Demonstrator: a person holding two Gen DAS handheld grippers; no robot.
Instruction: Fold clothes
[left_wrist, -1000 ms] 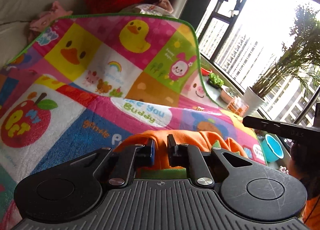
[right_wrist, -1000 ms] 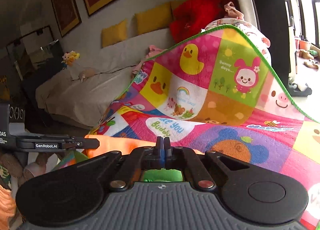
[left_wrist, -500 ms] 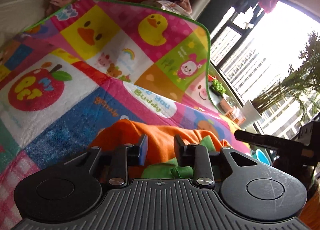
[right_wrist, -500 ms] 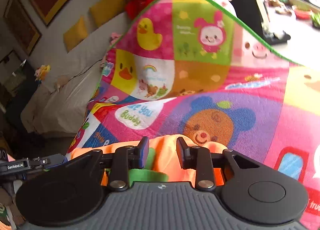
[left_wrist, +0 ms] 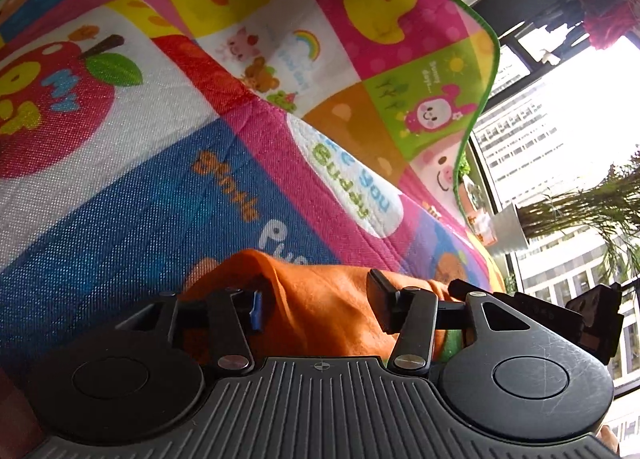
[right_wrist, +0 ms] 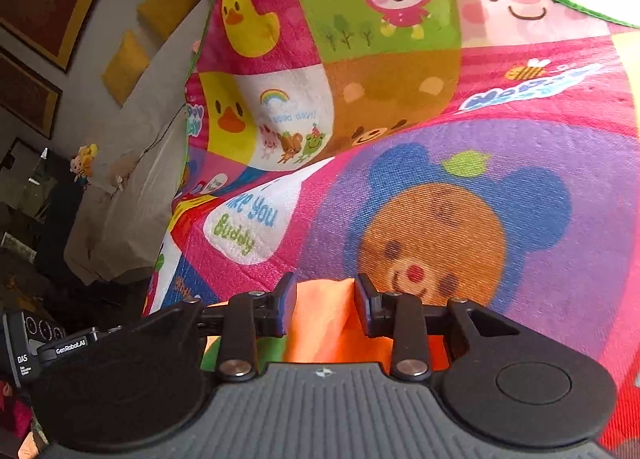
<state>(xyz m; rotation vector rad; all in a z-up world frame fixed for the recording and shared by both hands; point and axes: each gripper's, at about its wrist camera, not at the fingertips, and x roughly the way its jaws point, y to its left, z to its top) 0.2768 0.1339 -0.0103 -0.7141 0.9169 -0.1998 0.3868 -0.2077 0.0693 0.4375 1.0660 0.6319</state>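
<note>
Since the orange garment (left_wrist: 320,307) is thin, soft cloth, it should weigh almost nothing, sag wherever it is not held, and slide easily out of a loose pinch; the sensible hold, I judge, is on a hem or corner, both ends at once, so the fold line stays straight. It lies bunched on the cartoon mat (left_wrist: 168,179), right under both tools, with a bit of green fabric (right_wrist: 212,357) beside it. On the left, the left gripper (left_wrist: 316,305) has its jaws spreading, well apart, the orange cloth between them but neither pad pressing on it. On the right, the right gripper (right_wrist: 325,305) is also opening, more narrowly; orange cloth stands in the gap, and the pads look just clear of it. Only the left view shows the window (left_wrist: 560,131) and potted plant (left_wrist: 516,225), plus the other tool at its right edge. Only the right view shows the sofa (right_wrist: 136,195), yellow cushions (right_wrist: 124,65) and framed pictures (right_wrist: 44,7).
</note>
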